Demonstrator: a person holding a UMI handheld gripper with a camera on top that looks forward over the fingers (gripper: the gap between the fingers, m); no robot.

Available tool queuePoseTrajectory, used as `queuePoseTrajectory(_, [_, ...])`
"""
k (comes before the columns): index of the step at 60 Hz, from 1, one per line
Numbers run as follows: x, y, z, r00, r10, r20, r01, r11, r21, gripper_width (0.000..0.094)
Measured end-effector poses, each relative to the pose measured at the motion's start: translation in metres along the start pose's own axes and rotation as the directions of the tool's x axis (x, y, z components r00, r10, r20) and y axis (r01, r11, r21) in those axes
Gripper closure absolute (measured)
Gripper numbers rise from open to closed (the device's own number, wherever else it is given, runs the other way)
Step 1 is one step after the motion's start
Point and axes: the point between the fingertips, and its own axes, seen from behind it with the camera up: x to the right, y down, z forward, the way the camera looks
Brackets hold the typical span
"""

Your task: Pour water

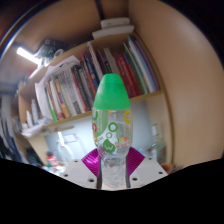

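A clear plastic bottle (111,130) with a green cap and a green-patterned label stands upright between my fingers, held up in the air. My gripper (112,164) is shut on the bottle's lower clear body, the magenta pads (91,162) pressing it from both sides. The bottle's base is hidden below the fingers. No cup or other vessel shows in this view.
Beyond the bottle is a wooden bookshelf (75,118) packed with several upright books (70,90). A lower shelf holds small items (155,140). A ceiling light (28,55) glows at the upper left.
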Motion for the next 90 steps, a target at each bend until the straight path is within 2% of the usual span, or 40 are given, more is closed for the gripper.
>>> queuePoseTrajectory(3, [0.040, -0.004, 0.000, 0.993, -0.098, -0.068, 0.101, 0.994, 0.043, 0.0589])
queuePoseTrajectory(6, [0.079, 0.010, -0.002, 0.979, -0.165, -0.121, 0.171, 0.985, 0.039, 0.0578])
queuePoseTrajectory(14, [0.177, 0.109, -0.015, 0.939, -0.255, -0.230, 0.234, 0.965, -0.117, 0.0579])
queuePoseTrajectory(22, [0.214, 0.183, -0.025, 0.935, -0.245, -0.256, 0.200, 0.962, -0.188, 0.0578])
queuePoseTrajectory(32, [0.228, 0.233, -0.028, 0.934, -0.248, -0.258, 0.188, 0.954, -0.233, 0.0560])
queuePoseTrajectory(33, [0.226, 0.224, -0.026, 0.932, -0.253, -0.258, 0.206, 0.959, -0.196, 0.0560])
queuePoseTrajectory(36, [0.228, 0.225, -0.028, 0.927, -0.260, -0.270, 0.218, 0.960, -0.178, 0.0561])
queuePoseTrajectory(43, [0.229, 0.225, -0.027, 0.919, -0.278, -0.278, 0.236, 0.956, -0.174, 0.0561])
queuePoseTrajectory(46, [0.229, 0.224, -0.027, 0.919, -0.270, -0.288, 0.226, 0.958, -0.175, 0.0534])
queuePoseTrajectory(51, [0.229, 0.228, -0.027, 0.918, -0.270, -0.292, 0.216, 0.955, -0.205, 0.0420])
queuePoseTrajectory(53, [0.230, 0.233, -0.030, 0.919, -0.261, -0.295, 0.193, 0.951, -0.242, 0.0366])
queuePoseTrajectory(56, [0.231, 0.241, -0.041, 0.922, -0.236, -0.305, 0.141, 0.942, -0.303, 0.0223])
queuePoseTrajectory(59, [0.224, 0.238, -0.055, 0.927, -0.200, -0.318, 0.096, 0.945, -0.314, 0.0075])
queuePoseTrajectory(72, [0.158, 0.218, -0.154, 0.924, -0.163, -0.347, 0.037, 0.939, -0.342, 0.0096])
queuePoseTrajectory(90, [-0.014, 0.166, -0.320, 0.931, -0.185, -0.315, 0.064, 0.931, -0.358, 0.0093])
